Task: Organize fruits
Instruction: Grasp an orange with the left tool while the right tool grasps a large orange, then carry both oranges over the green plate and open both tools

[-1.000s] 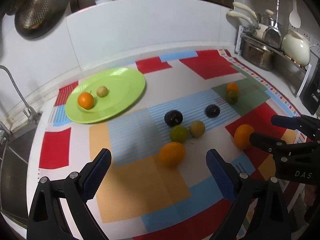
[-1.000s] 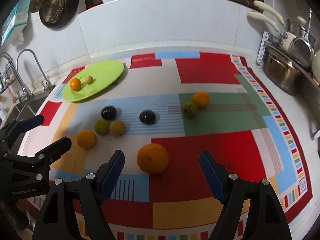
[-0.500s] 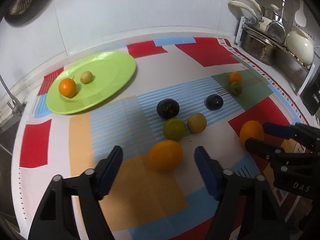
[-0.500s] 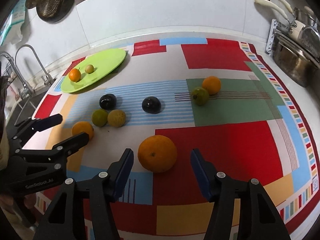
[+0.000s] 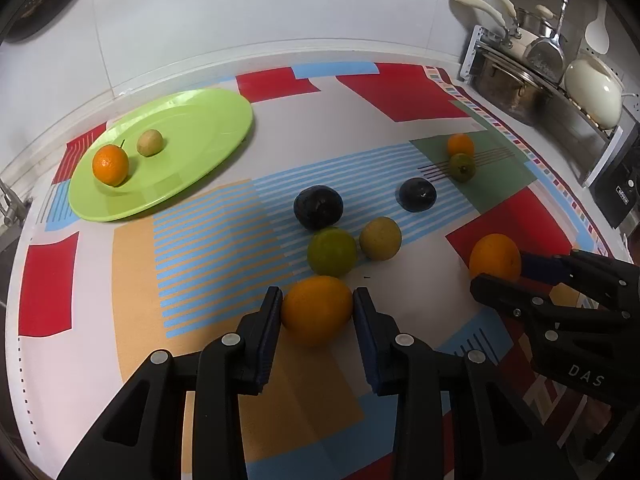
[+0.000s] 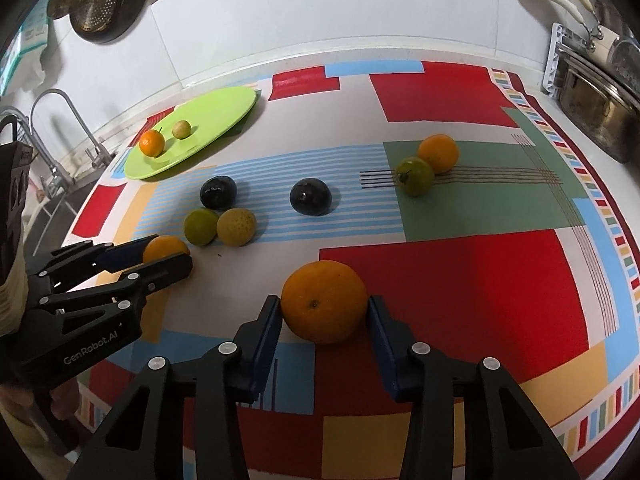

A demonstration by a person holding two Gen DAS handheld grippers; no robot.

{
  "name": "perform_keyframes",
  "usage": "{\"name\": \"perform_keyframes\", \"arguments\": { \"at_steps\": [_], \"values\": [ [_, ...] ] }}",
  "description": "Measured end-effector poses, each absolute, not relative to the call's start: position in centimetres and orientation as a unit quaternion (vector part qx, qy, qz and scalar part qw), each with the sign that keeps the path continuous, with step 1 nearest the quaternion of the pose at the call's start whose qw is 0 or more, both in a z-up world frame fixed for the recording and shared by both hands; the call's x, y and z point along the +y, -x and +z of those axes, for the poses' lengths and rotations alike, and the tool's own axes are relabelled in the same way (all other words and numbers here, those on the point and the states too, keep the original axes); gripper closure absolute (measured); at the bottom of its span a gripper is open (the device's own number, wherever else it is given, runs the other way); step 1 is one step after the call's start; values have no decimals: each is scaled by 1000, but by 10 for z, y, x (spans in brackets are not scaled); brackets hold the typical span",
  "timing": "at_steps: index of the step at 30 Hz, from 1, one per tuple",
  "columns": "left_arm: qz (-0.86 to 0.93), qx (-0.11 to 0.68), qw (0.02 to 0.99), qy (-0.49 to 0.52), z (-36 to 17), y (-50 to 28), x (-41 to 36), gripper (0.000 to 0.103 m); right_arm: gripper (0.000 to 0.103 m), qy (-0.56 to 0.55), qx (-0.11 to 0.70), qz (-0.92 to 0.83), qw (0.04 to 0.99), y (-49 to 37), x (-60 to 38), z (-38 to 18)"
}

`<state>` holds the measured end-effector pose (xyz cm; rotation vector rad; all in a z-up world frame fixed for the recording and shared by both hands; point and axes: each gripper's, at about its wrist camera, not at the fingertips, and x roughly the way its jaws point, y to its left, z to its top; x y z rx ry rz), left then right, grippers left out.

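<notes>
Loose fruit lies on a patchwork cloth (image 5: pixel 400 92). My left gripper (image 5: pixel 317 300) is closing, and both pads touch the sides of a small orange (image 5: pixel 317 312) that rests on the cloth. My right gripper (image 6: pixel 324 308) is closing too, its pads against a larger orange (image 6: pixel 324 300). Each gripper also shows from the side in the other view: the right gripper (image 5: pixel 500 276) and the left gripper (image 6: pixel 168 254). A green plate (image 5: pixel 192 128) at the back left holds a mandarin (image 5: pixel 110 164) and a small yellow-green fruit (image 5: pixel 149 142).
Two dark plums (image 5: pixel 318 207) (image 5: pixel 416 195), a lime (image 5: pixel 332 251) and a yellowish fruit (image 5: pixel 380 238) lie just beyond the left gripper. Farther right sit an orange (image 6: pixel 438 153) and a green fruit (image 6: pixel 415 176). A faucet (image 6: pixel 60 120) stands left, a pot rack (image 5: pixel 516 88) right.
Both grippers have dropped toward the cloth and narrowed from wide open until their pads meet the two oranges. The fruits have not moved.
</notes>
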<state>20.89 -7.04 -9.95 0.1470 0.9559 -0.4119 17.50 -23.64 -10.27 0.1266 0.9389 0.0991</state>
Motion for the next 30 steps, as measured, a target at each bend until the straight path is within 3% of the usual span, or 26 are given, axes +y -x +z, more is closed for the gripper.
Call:
{"name": "perform_keyframes", "arguments": {
  "at_steps": [30],
  "values": [
    [-178, 360, 913, -67, -16, -182, -23, 67, 60, -33, 375, 120, 919, -172, -188, -34]
  ]
}}
